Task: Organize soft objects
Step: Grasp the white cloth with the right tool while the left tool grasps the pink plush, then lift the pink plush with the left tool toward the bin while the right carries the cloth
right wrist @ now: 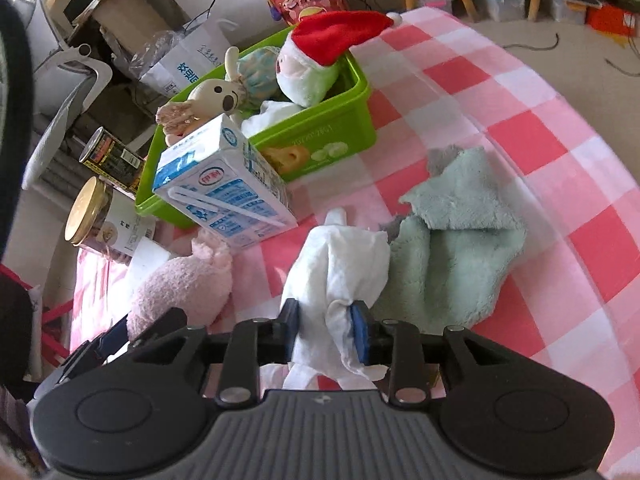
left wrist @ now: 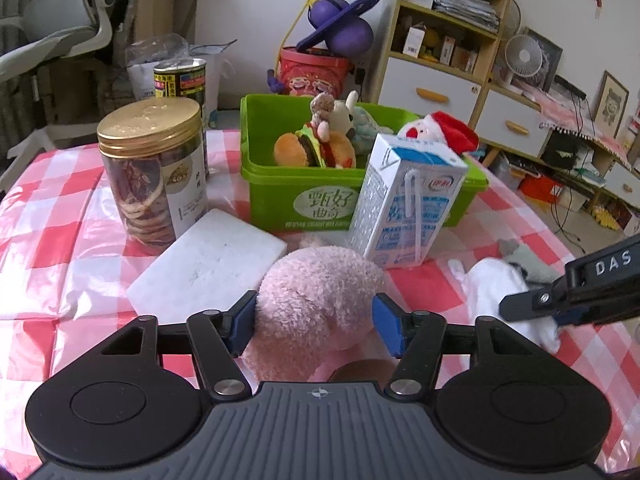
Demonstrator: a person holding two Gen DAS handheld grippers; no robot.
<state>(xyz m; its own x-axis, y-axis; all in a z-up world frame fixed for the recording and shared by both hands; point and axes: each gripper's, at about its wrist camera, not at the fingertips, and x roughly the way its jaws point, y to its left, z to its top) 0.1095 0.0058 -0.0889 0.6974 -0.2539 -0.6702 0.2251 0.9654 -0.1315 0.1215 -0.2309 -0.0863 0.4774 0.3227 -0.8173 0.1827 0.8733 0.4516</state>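
Observation:
My left gripper (left wrist: 314, 322) is shut on a fluffy pink plush (left wrist: 316, 292), which also shows in the right wrist view (right wrist: 184, 284). My right gripper (right wrist: 325, 330) is shut on a white cloth (right wrist: 340, 268), seen also in the left wrist view (left wrist: 492, 288). A green bin (left wrist: 280, 188) behind holds a burger plush (left wrist: 312, 148), a cream animal plush (right wrist: 212, 96) and a Santa plush (right wrist: 312, 64). A mint-green towel (right wrist: 456, 240) lies on the checked tablecloth right of the white cloth.
A milk carton (left wrist: 404, 204) stands in front of the bin. A gold-lidded jar (left wrist: 152, 172), a dark tin (left wrist: 182, 80) and a white foam block (left wrist: 208, 260) are at the left. Shelves and drawers (left wrist: 436, 88) stand behind the table.

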